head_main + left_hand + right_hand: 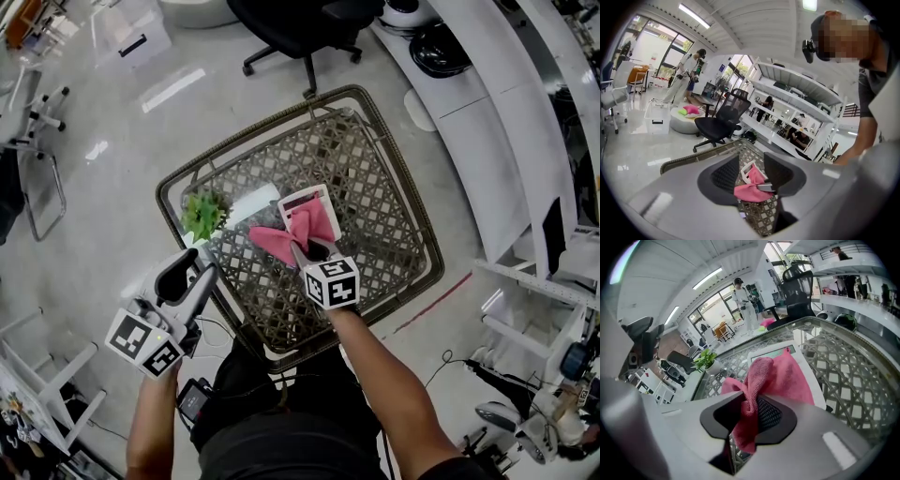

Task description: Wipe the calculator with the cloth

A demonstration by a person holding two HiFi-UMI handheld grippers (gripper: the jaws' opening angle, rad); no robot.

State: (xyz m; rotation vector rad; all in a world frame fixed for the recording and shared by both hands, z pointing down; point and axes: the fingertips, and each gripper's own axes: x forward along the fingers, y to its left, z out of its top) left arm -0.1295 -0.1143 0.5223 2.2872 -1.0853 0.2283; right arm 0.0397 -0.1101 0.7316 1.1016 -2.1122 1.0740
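Note:
A white calculator (309, 208) lies on the lattice-topped table (394, 234). The pink cloth (284, 240) drapes over its near half and spills to the left. My right gripper (314, 253) is shut on a bunched fold of the cloth (771, 376), just at the calculator's (785, 351) near edge. My left gripper (185, 275) hangs open and holds nothing at the table's front left corner, off the tabletop. In the left gripper view its jaws (751, 176) frame the cloth (751, 191) and the calculator (748, 167) farther off.
A small green plant in a white pot (202, 216) stands on the table's left side, close to the cloth. A black office chair (305, 23) is beyond the table. White curved shelving (506, 122) runs along the right. People stand far off (686, 75).

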